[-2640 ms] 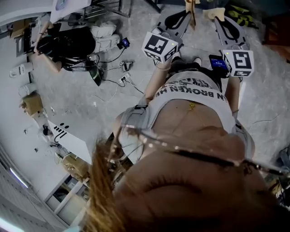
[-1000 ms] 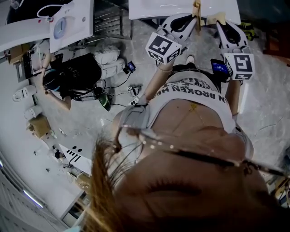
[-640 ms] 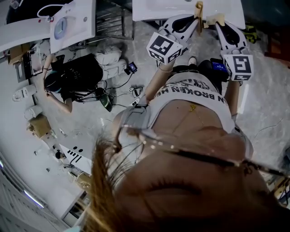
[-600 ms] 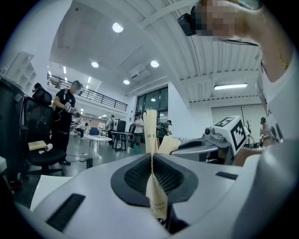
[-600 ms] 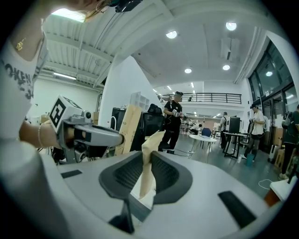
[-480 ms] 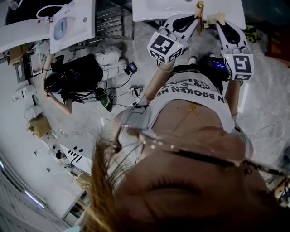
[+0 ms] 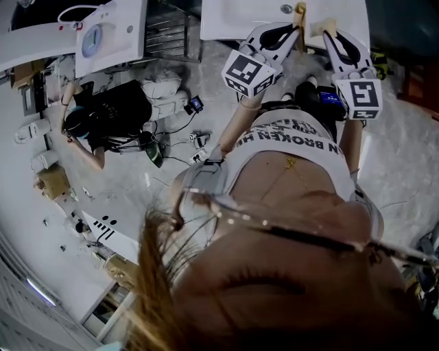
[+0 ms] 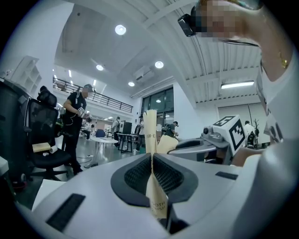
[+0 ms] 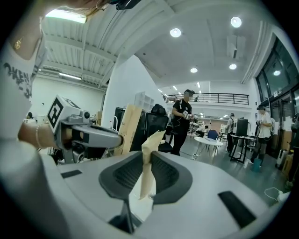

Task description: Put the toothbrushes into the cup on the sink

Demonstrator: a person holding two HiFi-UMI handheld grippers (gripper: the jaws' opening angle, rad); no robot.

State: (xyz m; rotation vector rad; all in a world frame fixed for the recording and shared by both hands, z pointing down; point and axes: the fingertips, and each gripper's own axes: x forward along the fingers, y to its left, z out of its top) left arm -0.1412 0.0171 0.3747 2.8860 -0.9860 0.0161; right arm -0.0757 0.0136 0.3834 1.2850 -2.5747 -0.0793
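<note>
My left gripper [image 8: 151, 161] has its fingers pressed together on a paper-wrapped toothbrush [image 8: 150, 130]. It stands upright between them, with its printed lower end hanging below the pads. My right gripper [image 9: 148, 158] has its fingers clamped the same way on a second wrapped toothbrush [image 9: 150, 145], whose tan wrapper is creased and leans a little at the top. In the head view I see both grippers held side by side in front of my torso, near each other but apart, marker cubes toward me. Their tips are at the near edge of the white sink [image 7: 233, 17], and both wrappers reach over that edge. Off to the left, well apart, is another white basin [image 7: 110, 34]. A person in black [image 7: 103, 106] is on the grey floor [image 7: 171, 171] just beside that basin, among cables.
</note>
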